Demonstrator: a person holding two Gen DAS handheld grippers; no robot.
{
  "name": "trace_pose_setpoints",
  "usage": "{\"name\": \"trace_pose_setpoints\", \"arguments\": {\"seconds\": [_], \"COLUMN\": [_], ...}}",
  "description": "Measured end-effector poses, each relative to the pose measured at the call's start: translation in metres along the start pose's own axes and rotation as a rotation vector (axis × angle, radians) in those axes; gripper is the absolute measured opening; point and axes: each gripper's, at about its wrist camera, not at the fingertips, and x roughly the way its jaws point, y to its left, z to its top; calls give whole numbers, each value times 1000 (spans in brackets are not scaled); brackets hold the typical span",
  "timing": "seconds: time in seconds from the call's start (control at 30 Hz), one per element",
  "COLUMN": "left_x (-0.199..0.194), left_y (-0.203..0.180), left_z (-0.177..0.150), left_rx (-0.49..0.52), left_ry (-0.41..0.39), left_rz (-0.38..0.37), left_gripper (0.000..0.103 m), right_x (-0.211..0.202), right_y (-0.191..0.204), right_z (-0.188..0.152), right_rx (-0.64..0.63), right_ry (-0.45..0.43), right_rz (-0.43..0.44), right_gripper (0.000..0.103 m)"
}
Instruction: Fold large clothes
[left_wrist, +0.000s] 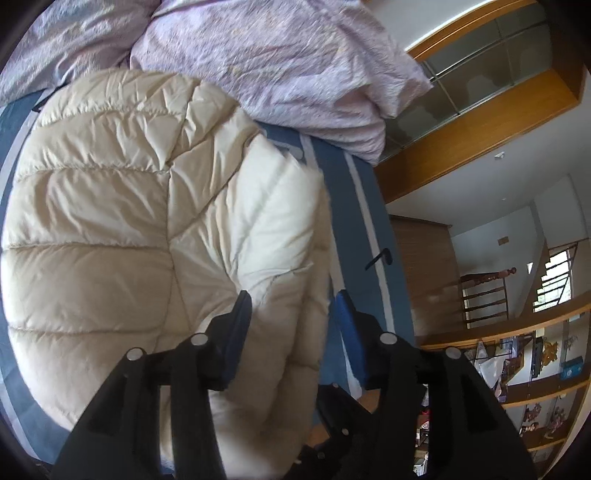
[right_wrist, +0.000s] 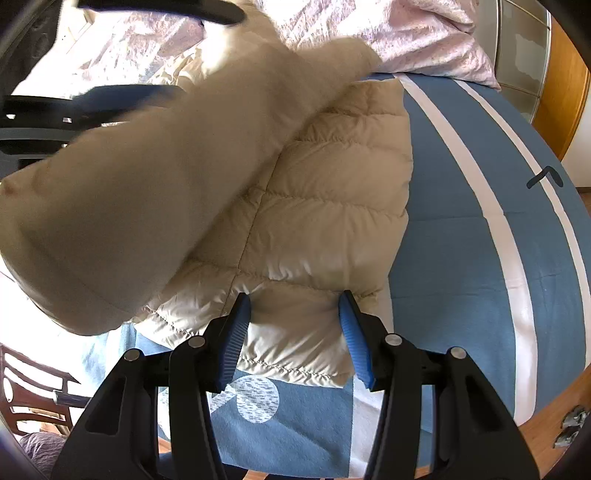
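Right wrist view: my right claw (right_wrist: 295, 325) hangs with its jaws apart over the near hem of the cream puffer jacket (right_wrist: 325, 206), pads not pressing the fabric. The left claw (left_wrist: 291, 314) is likewise apart, nothing between its pads, straddling the jacket's edge where it meets the bed cover (left_wrist: 365, 229). The jacket lies on the blue-and-white striped bed, just short of the lilac duvet (left_wrist: 266, 62) heaped behind it. One sleeve (right_wrist: 122, 192) shows blurred and raised across the body panel, unsupported by either claw as far as I can tell. Risk, as I judge it: the down filling is springy and the shell slick, so a sleeve laid over may slide or puff back open. A shallow pinch at the hem would likely catch only the top layer and drag the fold askew. Appearance: quilted in horizontal baffles, glossy, lofty, wrinkled, seams clearly stitched.
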Motion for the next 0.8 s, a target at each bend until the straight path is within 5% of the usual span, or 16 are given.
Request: {"name": "trace_pose_setpoints", "arguments": {"seconds": [0.37, 0.8], "left_x": [-42, -57], "left_y": [31, 92], "left_z": [-1, -2], "left_rx": [28, 68], "left_ry": [-90, -163], "left_rz": [113, 391], "left_gripper": [50, 53], "right_x": [-1, 1], "right_y": [0, 1], "right_z": [-1, -3], "right_rx": [4, 5], "right_ry": [1, 8], "right_rz": [-8, -17], "right_gripper": [52, 52]}}
